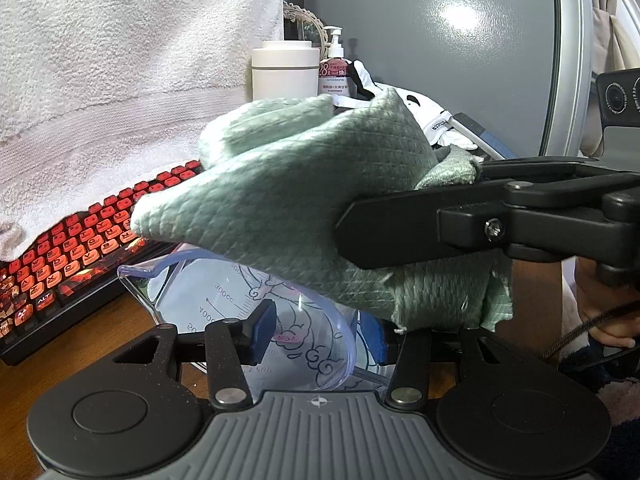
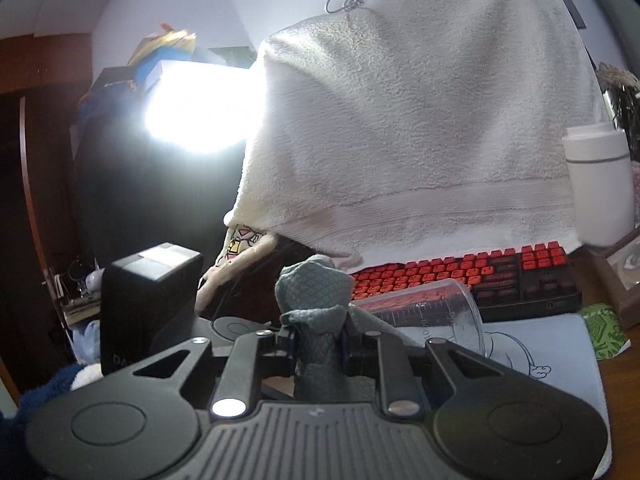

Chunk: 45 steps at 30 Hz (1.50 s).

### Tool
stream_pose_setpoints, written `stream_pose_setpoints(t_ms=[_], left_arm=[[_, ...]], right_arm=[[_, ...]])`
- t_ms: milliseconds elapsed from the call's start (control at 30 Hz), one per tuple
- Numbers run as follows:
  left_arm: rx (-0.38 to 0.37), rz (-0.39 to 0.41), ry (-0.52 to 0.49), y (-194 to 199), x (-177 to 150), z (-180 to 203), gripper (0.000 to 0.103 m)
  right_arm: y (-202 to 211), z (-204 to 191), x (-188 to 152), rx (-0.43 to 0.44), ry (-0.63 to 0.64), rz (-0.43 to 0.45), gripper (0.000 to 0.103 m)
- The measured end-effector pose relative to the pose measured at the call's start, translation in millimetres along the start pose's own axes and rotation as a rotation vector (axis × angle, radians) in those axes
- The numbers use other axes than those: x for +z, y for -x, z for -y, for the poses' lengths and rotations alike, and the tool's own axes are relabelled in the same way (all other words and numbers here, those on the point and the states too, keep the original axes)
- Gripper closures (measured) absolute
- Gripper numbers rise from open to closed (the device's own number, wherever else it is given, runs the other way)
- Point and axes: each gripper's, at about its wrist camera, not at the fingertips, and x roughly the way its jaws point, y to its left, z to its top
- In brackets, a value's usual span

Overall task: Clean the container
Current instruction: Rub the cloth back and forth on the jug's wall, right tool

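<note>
Container (image 1: 256,320), a clear measuring cup with printed scale marks, sits between the blue pads of the left hand-held gripper (image 1: 318,336), which clamps its rim and wall; it lies tilted on its side just ahead of that gripper. Draped over its upper part, a green cloth (image 1: 288,200) hides the far end of the cup. The right hand-held gripper (image 2: 318,346) is closed on this cloth. Only the right wrist view shows the cup's base (image 2: 472,320) over a printed mat (image 2: 552,344) on the counter (image 2: 624,380). Beyond both grippers lie a white towel (image 2: 420,120) and red-keyed keyboard (image 2: 460,272).
</note>
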Motion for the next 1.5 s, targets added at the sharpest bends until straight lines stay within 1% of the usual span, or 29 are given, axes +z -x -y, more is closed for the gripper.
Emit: stream_pose_setpoints(t_ms=[267, 433, 500, 633, 867, 900, 1000, 1067, 1167, 1367, 1500], left_arm=[[-0.002, 0.001, 0.003, -0.2, -0.4, -0.5, 0.057], [-0.002, 0.001, 0.004, -0.7, -0.1, -1.4, 0.057], [-0.002, 0.0, 0.003, -0.7, -0.1, -1.4, 0.057], [-0.003, 0.0, 0.004, -1.0, 0.0, -2.1, 0.057], [-0.003, 0.0, 0.004, -1.4, 0.1, -2.5, 0.057], [-0.003, 0.001, 0.004, -1.4, 0.2, -2.5, 0.057], [-0.002, 0.0, 0.004, -1.6, 0.5, -3.0, 0.057], [-0.003, 0.0, 0.005, -1.8, 0.6, -3.5, 0.057], [-0.003, 0.001, 0.006, -1.8, 0.5, -4.1, 0.057], [-0.004, 0.001, 0.006, -1.8, 0.4, -4.0, 0.057], [-0.004, 0.001, 0.007, -1.8, 0.4, -4.1, 0.057]], right_arm=[[5.9, 23.0, 1.6, -0.106, -0.016, 0.023, 0.084], [10.4, 41.9, 4.2, -0.201, -0.059, 0.049, 0.084], [12.0, 46.2, 4.1, -0.213, -0.078, 0.052, 0.084], [11.7, 39.7, 2.1, -0.197, -0.061, 0.044, 0.084], [4.0, 9.6, -2.6, -0.044, 0.009, -0.009, 0.084], [3.2, 4.6, -3.3, -0.033, 0.027, -0.013, 0.084], [2.1, -3.9, -4.1, -0.038, 0.08, -0.017, 0.084], [2.8, -1.3, -3.1, -0.042, 0.079, -0.017, 0.084], [4.1, 7.7, -0.4, -0.09, 0.068, -0.006, 0.084], [8.8, 32.6, 3.9, -0.24, 0.003, 0.026, 0.084], [12.3, 41.3, 3.4, -0.257, -0.052, 0.031, 0.084]])
